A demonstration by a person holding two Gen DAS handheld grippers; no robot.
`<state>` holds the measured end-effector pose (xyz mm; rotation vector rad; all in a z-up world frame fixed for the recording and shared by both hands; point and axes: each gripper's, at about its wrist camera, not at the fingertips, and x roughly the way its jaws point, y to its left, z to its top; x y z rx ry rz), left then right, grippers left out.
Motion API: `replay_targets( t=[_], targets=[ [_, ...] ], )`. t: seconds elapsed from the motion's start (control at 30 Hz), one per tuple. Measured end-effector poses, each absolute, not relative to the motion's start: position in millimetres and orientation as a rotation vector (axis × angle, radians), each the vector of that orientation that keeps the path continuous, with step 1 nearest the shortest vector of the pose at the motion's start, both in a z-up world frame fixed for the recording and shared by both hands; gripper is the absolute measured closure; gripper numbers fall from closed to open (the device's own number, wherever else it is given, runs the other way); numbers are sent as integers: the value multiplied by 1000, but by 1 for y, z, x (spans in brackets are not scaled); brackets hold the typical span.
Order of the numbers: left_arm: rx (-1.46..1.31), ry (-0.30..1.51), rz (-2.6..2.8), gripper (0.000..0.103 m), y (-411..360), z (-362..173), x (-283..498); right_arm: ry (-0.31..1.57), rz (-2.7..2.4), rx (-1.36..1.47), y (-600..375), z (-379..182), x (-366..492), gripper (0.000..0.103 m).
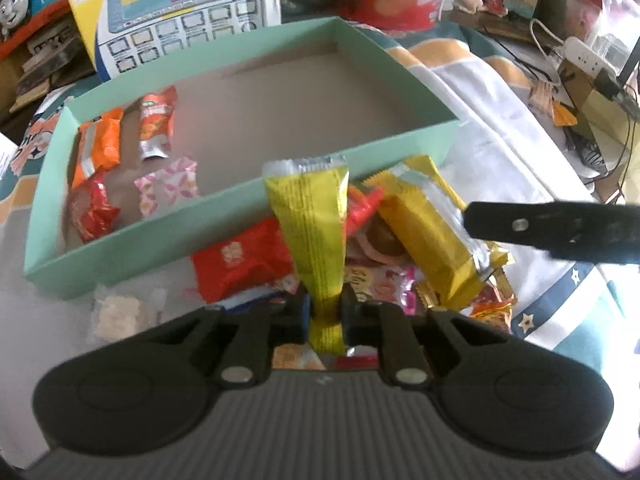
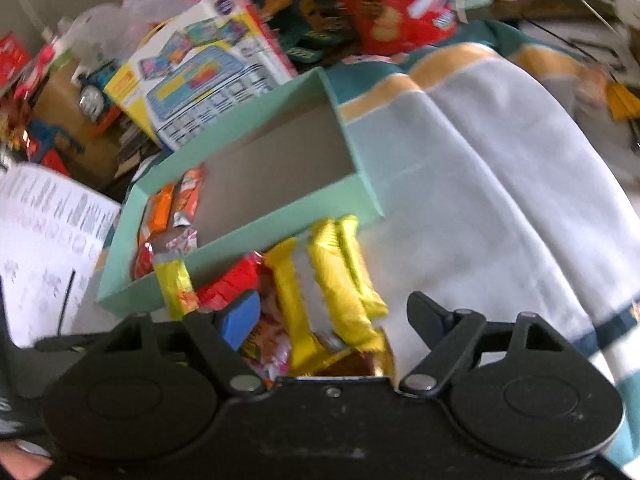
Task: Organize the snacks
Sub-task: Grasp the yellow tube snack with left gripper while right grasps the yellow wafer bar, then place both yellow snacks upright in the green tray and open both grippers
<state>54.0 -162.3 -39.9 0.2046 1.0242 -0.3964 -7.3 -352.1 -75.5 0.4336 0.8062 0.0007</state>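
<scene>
Yellow snack packet [image 1: 310, 216] pinched upright in left claw [image 1: 325, 307]; right claw [image 2: 325, 320] spread

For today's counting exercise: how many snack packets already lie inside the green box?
4, all at the green box's left end: orange packet, orange-red packet, red packet, pink-patterned packet. Others may be hidden.

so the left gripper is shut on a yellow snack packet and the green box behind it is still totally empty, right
Not quite. The left gripper is shut on the yellow snack packet, but the green box is not empty: the left wrist view shows several packets at its left end, among them an orange packet and a pink-and-white packet.
</scene>
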Motion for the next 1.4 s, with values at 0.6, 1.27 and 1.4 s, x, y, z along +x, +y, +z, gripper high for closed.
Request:
replay_targets(
  t=[0.6, 1.27, 1.4],
  targets=[
    [48, 1016, -427, 89, -118, -9, 61, 791, -62, 290, -332, -83, 12, 56],
    [4, 984, -418, 89, -159, 4, 218, 742, -1, 341, -352, -13, 170, 55],
    [-9, 1015, -403, 89, -170, -17, 250, 755, -1, 334, -351, -19, 221, 55]
  ],
)
